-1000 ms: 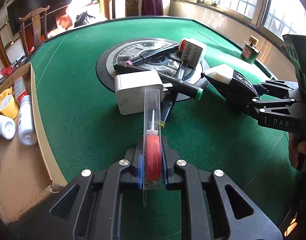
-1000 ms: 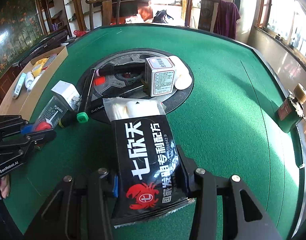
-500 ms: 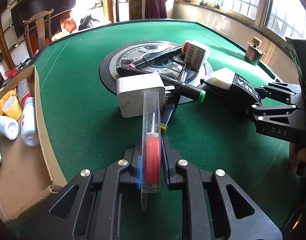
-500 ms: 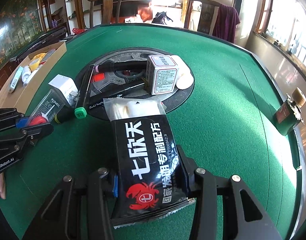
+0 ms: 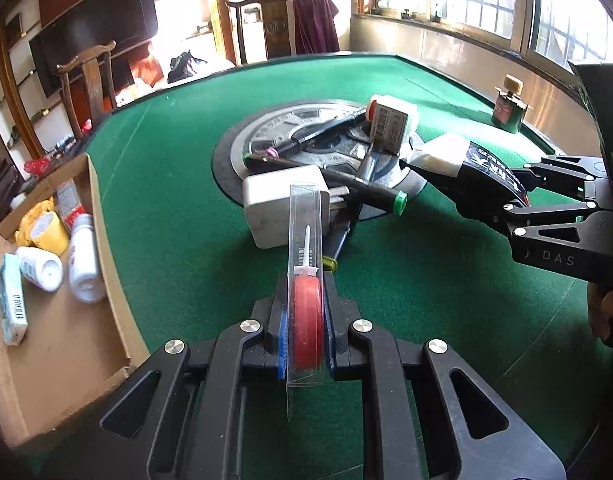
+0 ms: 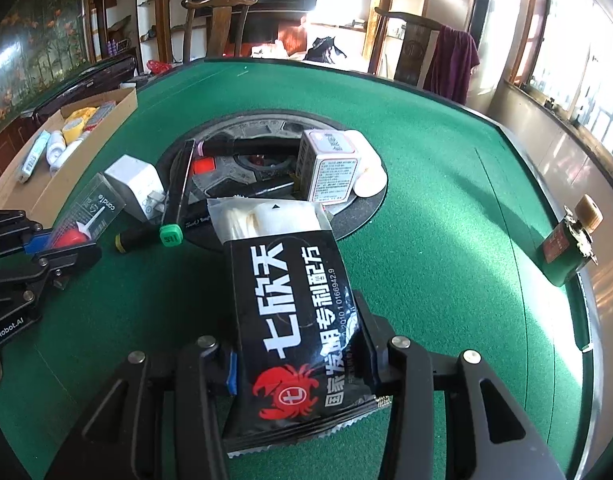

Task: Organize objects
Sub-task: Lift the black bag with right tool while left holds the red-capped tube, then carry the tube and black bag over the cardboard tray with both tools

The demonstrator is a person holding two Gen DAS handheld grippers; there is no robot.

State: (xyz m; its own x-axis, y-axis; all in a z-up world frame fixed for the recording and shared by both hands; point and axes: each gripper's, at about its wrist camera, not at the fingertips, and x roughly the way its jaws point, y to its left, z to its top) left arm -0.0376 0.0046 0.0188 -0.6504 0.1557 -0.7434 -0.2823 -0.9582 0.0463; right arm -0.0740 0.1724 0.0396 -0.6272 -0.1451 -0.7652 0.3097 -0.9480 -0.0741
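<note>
Clear candle case, red piece inside, stands on edge above the green worktop, clamped by the left gripper. Black crab-print packet juts forward from the right gripper, whose fingers are closed on its lower end. White adapter, green-capped marker and printed carton crowd the central disc. Cardboard box at left holds bottles, labels unreadable. Green bottle stands near the worktop's edge.
</note>
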